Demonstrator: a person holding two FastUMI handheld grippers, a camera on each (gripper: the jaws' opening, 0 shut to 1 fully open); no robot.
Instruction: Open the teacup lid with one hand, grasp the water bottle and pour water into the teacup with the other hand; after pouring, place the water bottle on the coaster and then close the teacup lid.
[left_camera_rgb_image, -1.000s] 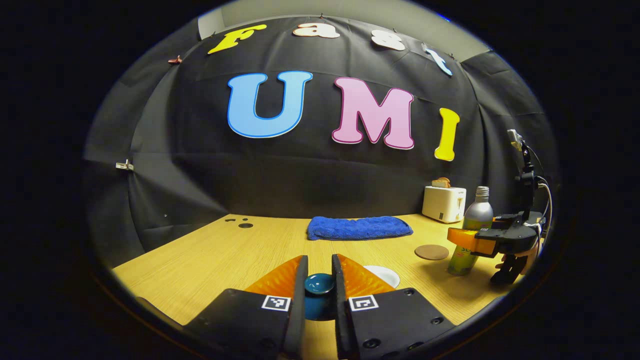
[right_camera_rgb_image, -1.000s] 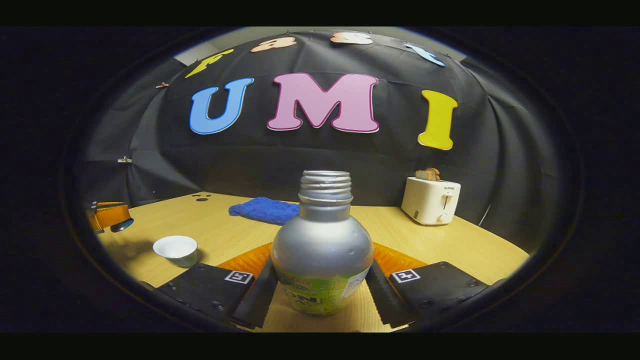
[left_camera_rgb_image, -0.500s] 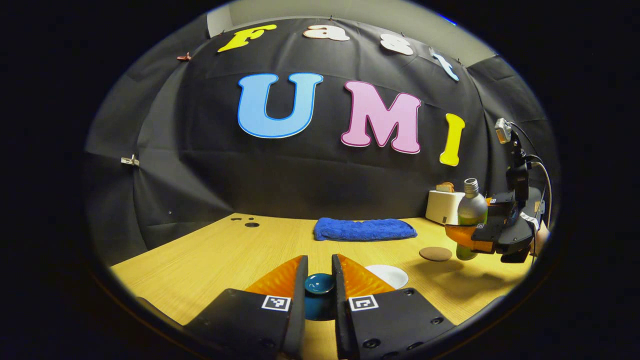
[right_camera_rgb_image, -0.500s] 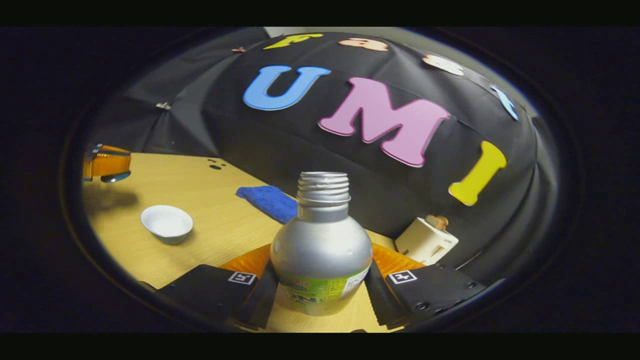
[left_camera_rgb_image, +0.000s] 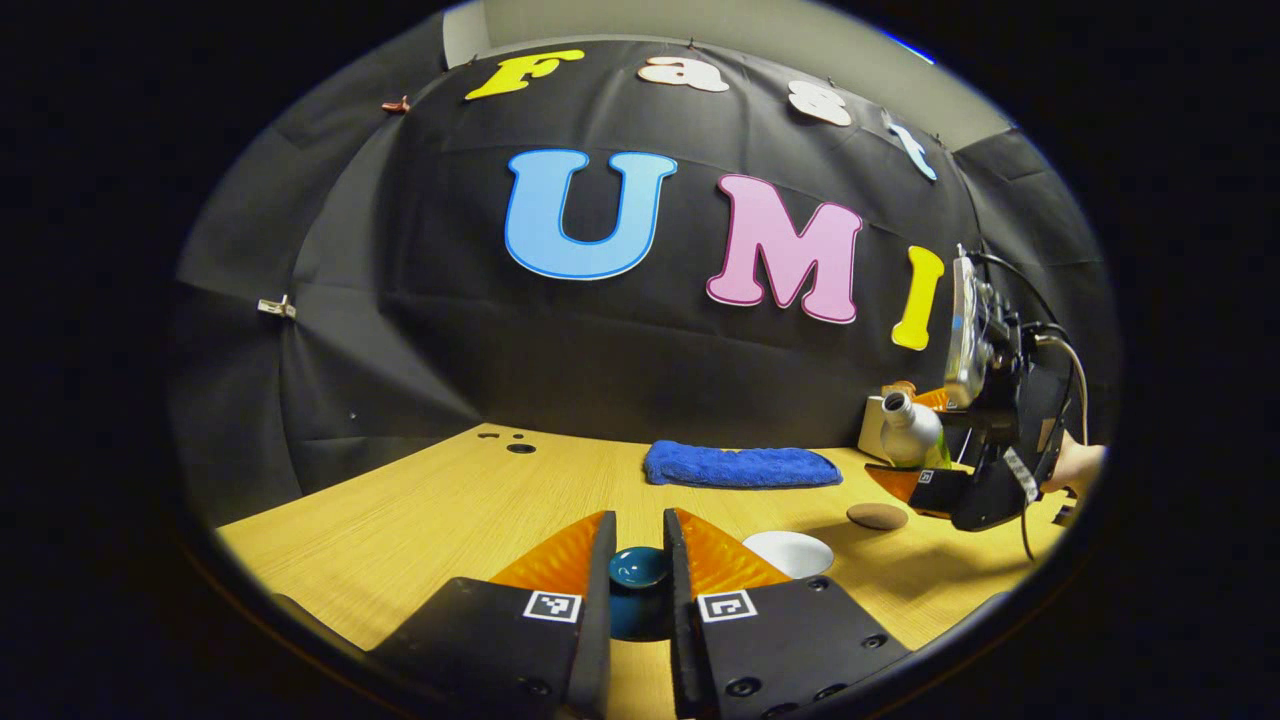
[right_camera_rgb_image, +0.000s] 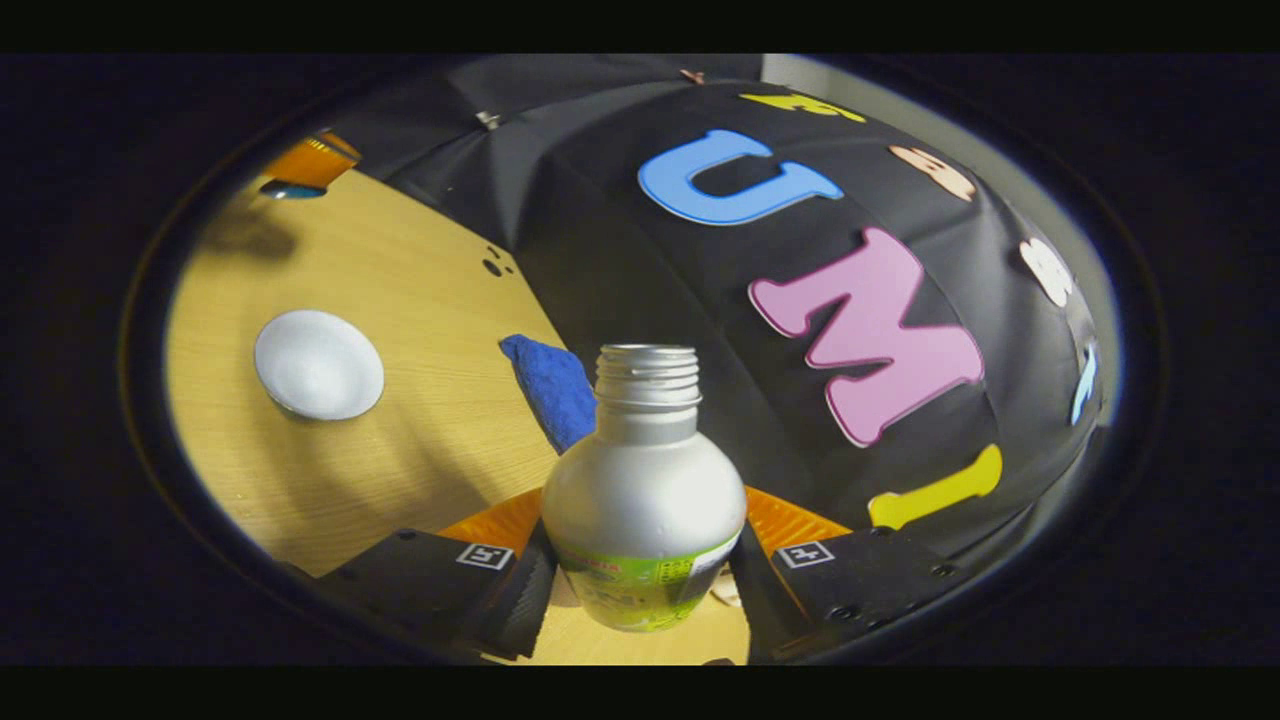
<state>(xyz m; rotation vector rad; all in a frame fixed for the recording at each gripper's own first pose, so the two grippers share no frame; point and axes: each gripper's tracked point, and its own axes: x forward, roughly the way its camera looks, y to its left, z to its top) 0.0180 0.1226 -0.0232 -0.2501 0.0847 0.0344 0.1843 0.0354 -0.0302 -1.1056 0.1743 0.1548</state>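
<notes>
Since a second ago the water bottle (left_camera_rgb_image: 910, 432) has left the desk (left_camera_rgb_image: 420, 510) and tilted toward the teacup (left_camera_rgb_image: 788, 552), at four o'clock in the left gripper view. Left hand-held gripper (left_camera_rgb_image: 640, 560) is clamped on the blue lid (left_camera_rgb_image: 638, 567) — keeping the cup uncovered.

Right gripper view: right hand-held gripper (right_camera_rgb_image: 645, 560) squeezes the bottle; teacup at nine o'clock, coaster (left_camera_rgb_image: 877, 516) waiting.

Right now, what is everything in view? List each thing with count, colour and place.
table: one, light wood, under everything.
teacup: one, white, open, on the table.
teacup lid: one, dark teal, between the left jaws.
water bottle: one, silver with green label, uncapped, tilted, in the right jaws.
coaster: one, brown, on the table beyond the teacup.
towel: one, blue, near the wall.
toaster: one, cream, far corner.
left gripper: black with orange fingers.
right gripper: same build.
hand: one, behind the right gripper.
</notes>
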